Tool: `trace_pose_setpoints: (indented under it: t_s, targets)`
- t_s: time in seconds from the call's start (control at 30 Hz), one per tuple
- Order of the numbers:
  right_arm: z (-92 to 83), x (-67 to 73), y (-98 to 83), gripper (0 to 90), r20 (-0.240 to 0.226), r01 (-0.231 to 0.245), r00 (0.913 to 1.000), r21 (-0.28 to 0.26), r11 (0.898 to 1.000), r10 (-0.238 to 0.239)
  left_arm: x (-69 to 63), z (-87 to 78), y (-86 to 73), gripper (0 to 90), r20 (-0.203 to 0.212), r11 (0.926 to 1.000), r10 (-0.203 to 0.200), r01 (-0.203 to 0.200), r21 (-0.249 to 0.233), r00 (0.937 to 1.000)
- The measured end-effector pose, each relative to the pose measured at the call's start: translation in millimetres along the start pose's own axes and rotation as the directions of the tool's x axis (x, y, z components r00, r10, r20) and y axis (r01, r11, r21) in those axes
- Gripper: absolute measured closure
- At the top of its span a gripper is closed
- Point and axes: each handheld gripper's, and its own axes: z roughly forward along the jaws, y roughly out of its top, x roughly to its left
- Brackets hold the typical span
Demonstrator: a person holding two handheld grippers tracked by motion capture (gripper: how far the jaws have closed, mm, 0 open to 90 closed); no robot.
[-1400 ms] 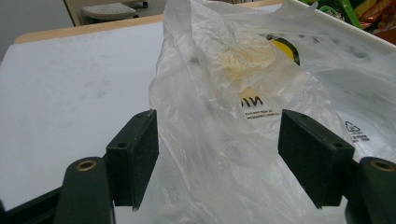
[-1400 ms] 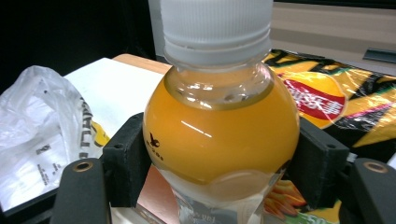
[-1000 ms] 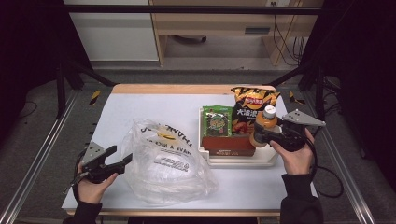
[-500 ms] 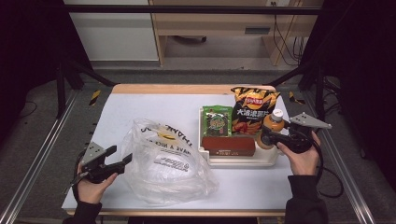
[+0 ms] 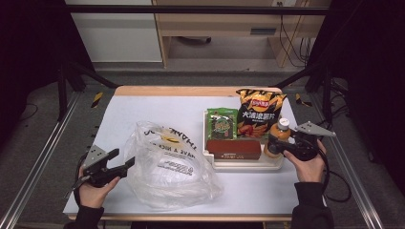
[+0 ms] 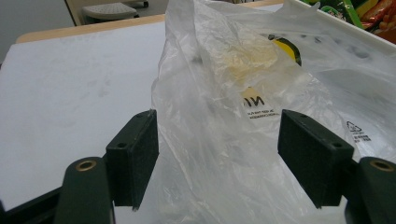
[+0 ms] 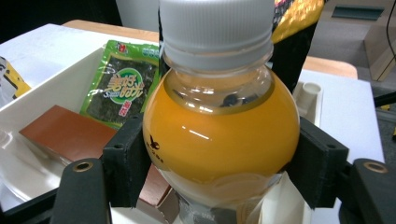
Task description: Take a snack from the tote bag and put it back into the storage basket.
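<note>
Juice bottle (image 7: pixel 219 140) in right claw (image 7: pixel 219 168), tray (image 5: pixel 248 164), chips (image 5: pixel 260 112) behind

the clear plastic bag (image 5: pixel 167 164) near the table's front edge carries black capital letters, partly legible as "thank" in the high view; in the left gripper view a recycling triangle with small unreadable print sits on it. the orange crisp bag (image 5: pixel 260 112) at the tray's back edge shows white chinese characters and a red lay's roundel. the green seaweed packet (image 7: pixel 119 88) bears chinese characters over the word "sweet".
</note>
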Motion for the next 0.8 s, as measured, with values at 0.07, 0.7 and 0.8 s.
trace_pose_setpoints:
  t_s: [0.07, 0.7, 0.8]
  targets:
    - [2.1, -1.3, -4.2, 30.4, 0.001, -0.004, 1.0, 0.009, 1.0, 0.004, 0.2, -0.3, 0.1, 29.0, 0.001, 1.0, 0.002, -0.002, 0.001, 1.0]
    - [11.4, -6.5, -18.9, 30.3, 0.01, 0.008, 0.9999, 0.065, 0.998, -0.009, 0.9, 0.6, -0.6, 28.8, 0.001, 1.0, -0.003, 0.003, 0.008, 1.0]
    - [11.3, -7.7, -20.3, 30.2, 0.01, -0.002, 0.9999, 0.055, 0.998, 0.001, 0.5, 0.6, -0.5, 28.7, 0.002, 1.0, -0.001, 0.001, 0.009, 1.0]
